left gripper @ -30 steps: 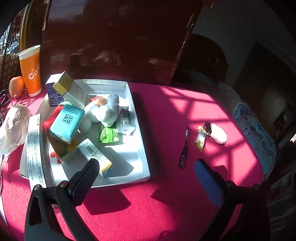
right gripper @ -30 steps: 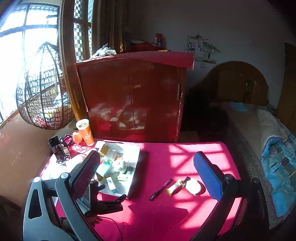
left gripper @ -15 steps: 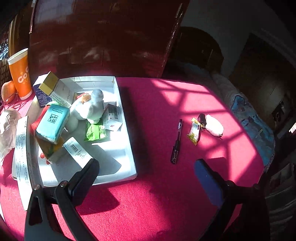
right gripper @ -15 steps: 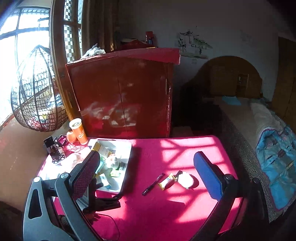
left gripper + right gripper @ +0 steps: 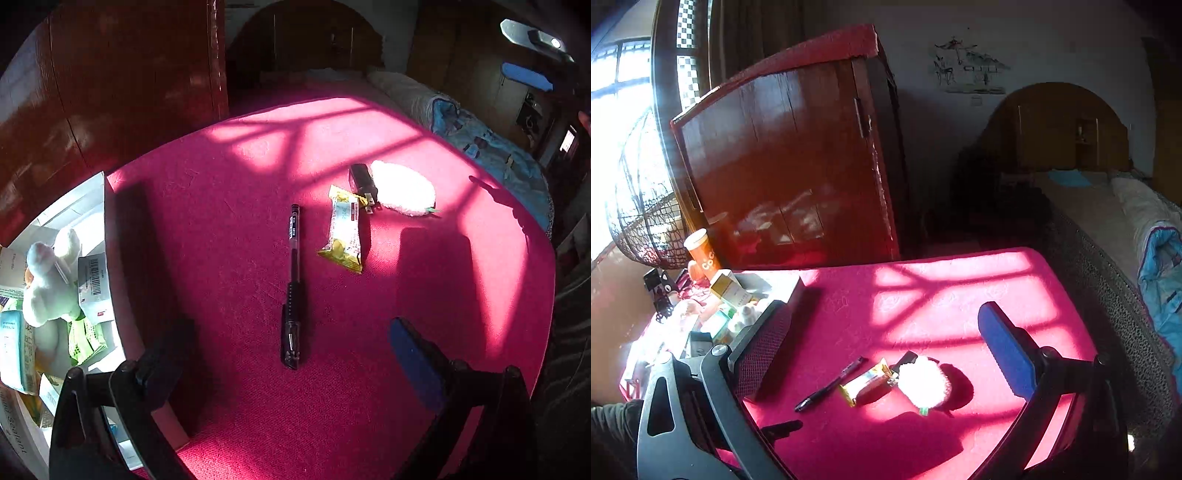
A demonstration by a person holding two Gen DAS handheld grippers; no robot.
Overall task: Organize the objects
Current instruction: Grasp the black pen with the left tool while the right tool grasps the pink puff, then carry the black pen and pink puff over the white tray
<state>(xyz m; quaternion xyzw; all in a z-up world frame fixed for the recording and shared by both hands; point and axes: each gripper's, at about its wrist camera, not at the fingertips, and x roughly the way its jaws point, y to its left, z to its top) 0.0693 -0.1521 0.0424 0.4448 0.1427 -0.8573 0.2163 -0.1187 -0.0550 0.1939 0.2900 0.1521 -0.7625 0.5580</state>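
Left wrist view: pen (image 5: 292,284) lies between parted left tongs (image 5: 291,354); right tongs (image 5: 886,343) parted, empty.

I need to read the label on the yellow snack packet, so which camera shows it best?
The left wrist view. The yellow snack packet lies nearly face-up and large there, in sun, its print visible. In the right wrist view the packet is small, seen at a low angle, glare washing out its print.

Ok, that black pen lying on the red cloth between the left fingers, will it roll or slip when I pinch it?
The black pen looks rigid and light, so it should lift without bending. Its round barrel may roll if nudged sideways, though the textured red cloth probably damps that. The ribbed grip section likely holds better than the glossy barrel. The left gripper is open around it.
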